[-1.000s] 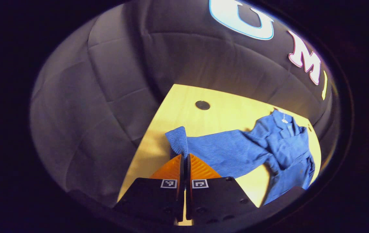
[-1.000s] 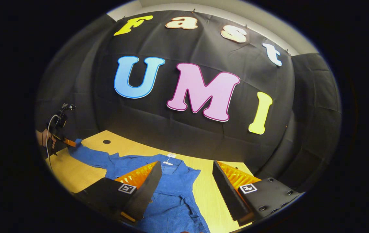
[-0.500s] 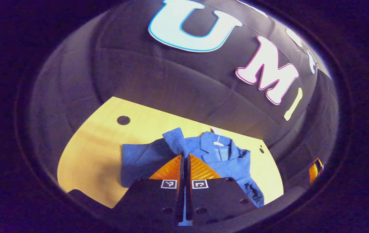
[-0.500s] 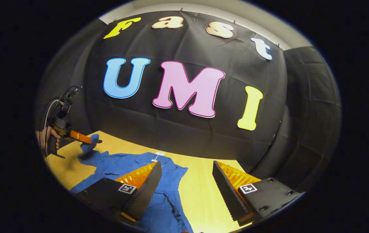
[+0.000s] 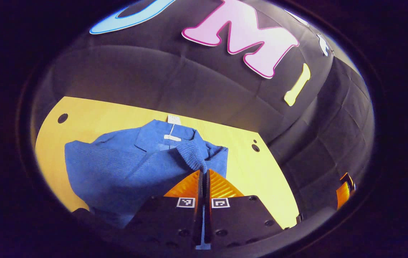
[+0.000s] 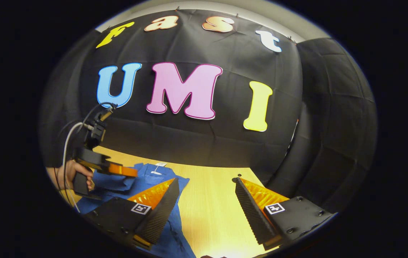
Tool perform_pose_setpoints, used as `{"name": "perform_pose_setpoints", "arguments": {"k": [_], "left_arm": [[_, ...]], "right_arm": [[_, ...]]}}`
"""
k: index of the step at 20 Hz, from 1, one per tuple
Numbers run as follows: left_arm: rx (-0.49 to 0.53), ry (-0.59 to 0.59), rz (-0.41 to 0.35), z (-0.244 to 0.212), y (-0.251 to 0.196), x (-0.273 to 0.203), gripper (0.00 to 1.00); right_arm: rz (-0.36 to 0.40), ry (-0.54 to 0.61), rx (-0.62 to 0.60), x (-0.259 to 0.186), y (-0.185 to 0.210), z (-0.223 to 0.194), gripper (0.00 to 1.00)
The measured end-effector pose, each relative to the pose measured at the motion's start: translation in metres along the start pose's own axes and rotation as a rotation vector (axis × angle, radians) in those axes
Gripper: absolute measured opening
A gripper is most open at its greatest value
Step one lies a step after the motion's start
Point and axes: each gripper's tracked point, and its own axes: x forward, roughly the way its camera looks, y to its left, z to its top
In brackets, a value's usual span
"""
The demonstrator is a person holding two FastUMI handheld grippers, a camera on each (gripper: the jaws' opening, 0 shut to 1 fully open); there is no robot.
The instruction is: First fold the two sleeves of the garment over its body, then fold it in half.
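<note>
A blue ribbed garment [image 5: 118, 168] lies on the yellow wooden table [image 5: 246, 168], collar and white tag toward the wall. My left gripper [image 5: 204, 172] is shut on the sleeve cuff [image 5: 193, 154], holding it above the garment's chest. In the right gripper view the same garment [image 6: 146, 179] lies at the lower left, and the left gripper [image 6: 135, 172] hovers over it, held by a hand [image 6: 73, 172]. My right gripper [image 6: 207, 182] hangs open over bare table to the right of the garment, nothing between its fingers.
Small round holes mark the table top at the far left [image 5: 62, 118] and far right [image 5: 255, 147]. The black cloth wall stands just behind the table. A white cable [image 6: 66, 143] runs from the left gripper's handle.
The left gripper has carried the cuff from the table's left side across onto the garment's body, folding the sleeve over. The right gripper has drifted right, still open.
</note>
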Motion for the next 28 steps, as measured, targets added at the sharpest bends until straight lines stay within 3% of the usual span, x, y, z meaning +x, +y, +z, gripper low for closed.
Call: {"name": "perform_pose_setpoints", "arguments": {"k": [5, 8, 9, 12, 16, 18, 20, 22, 25, 27, 28], "left_arm": [[0.05, 0.055, -0.001, -0.02, -0.024, 0.05, 0.01], [0.057, 0.079, -0.001, -0.031, -0.026, 0.06, 0.66], [0.048, 0.075, 0.007, -0.033, -0.023, 0.06, 0.82], [0.033, -0.009, -0.058, -0.023, -0.032, 0.038, 0.84], [0.09, -0.309, -0.214, 0.005, -0.053, -0.056, 0.85], [0.042, -0.486, -0.155, 0.017, -0.032, -0.1, 0.84], [-0.021, -0.449, -0.187, -0.017, -0.015, -0.123, 0.82], [0.001, -0.431, -0.124, -0.045, 0.01, -0.158, 0.83], [0.084, -0.473, 0.026, -0.072, 0.05, -0.225, 0.84], [0.05, -0.582, 0.179, -0.082, 0.085, -0.275, 0.81], [0.031, -0.574, 0.194, -0.097, 0.091, -0.289, 0.71]], "right_arm": [[0.002, 0.01, -0.011, -0.001, -0.011, -0.012, 0.99], [0.004, 0.032, -0.013, -0.001, -0.016, -0.022, 0.99], [0.002, 0.043, -0.007, 0.0, -0.017, -0.026, 0.99], [-0.011, 0.085, 0.034, -0.004, -0.016, -0.038, 0.99], [-0.05, 0.118, 0.069, -0.024, -0.005, -0.054, 0.99], [-0.073, 0.161, 0.107, -0.042, 0.002, -0.073, 0.99], [-0.086, 0.215, 0.131, -0.064, 0.016, -0.096, 1.0], [-0.078, 0.267, 0.13, -0.086, 0.032, -0.119, 1.0], [-0.037, 0.347, 0.027, -0.11, 0.052, -0.157, 0.99], [-0.021, 0.419, 0.009, -0.121, 0.055, -0.188, 1.0], [-0.019, 0.457, 0.021, -0.122, 0.054, -0.203, 1.0]]}}
